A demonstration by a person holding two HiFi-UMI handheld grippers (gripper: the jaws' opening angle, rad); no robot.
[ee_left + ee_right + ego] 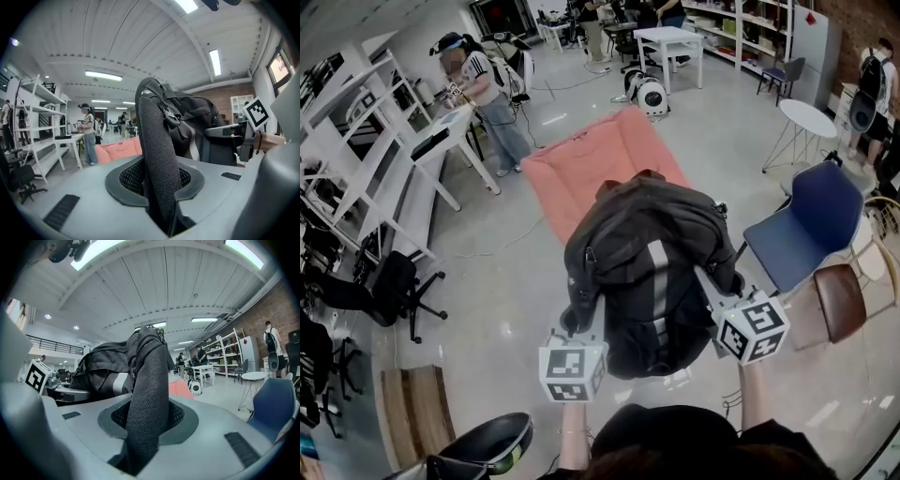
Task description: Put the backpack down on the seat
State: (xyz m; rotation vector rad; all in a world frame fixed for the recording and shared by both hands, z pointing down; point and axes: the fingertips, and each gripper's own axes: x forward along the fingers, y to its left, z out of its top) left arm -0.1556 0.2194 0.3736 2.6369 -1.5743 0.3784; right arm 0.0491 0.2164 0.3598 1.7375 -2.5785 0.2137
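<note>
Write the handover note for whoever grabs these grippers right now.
Left gripper: shut on one shoulder strap.
Right gripper: shut on the other strap.
Backpack: hanging in the air between both grippers, not on any seat.
Blue chair: to the right, seat bare.
Done: backpack is up and held.
Left: carry it over a seat, probably that chair, lower it, open both grippers.

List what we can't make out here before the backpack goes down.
- Head view: backpack hides the pink seat's near end; its height above the seat can't be told.
- Head view: cubes cover the jaws of left gripper and right gripper; their own views show each shut on a strap.
- Right gripper view: blue chair cut by the right edge.
- Left gripper view: seat partly behind the strap.
</note>
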